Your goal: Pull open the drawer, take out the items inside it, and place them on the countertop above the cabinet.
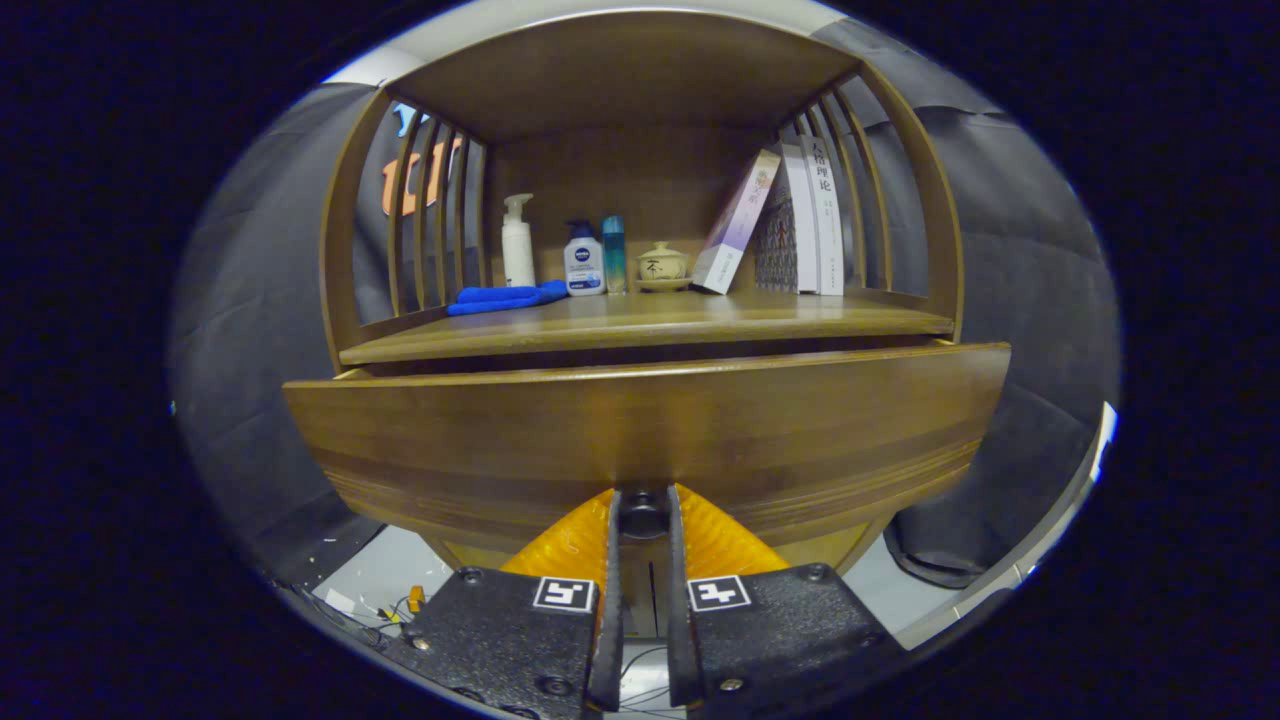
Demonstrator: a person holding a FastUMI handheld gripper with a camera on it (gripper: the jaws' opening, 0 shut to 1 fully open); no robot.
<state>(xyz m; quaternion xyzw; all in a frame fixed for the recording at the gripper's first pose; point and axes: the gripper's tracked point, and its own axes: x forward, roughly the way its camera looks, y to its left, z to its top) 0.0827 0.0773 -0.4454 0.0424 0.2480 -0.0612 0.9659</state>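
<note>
Up close, hand-held gripper (642, 512) clamped on drawer knob (643, 515), wooden countertop (650, 322) above, dark cloth walls (255, 330).

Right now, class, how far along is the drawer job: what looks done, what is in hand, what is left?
Done: the drawer front already stands a little proud of the cabinet, a dark gap showing under the countertop.
In hand: the gripper is shut on the drawer knob, both fingers pressing it.
Left: pulling the drawer fully open, then lifting its contents, not visible yet, onto the countertop.
</note>
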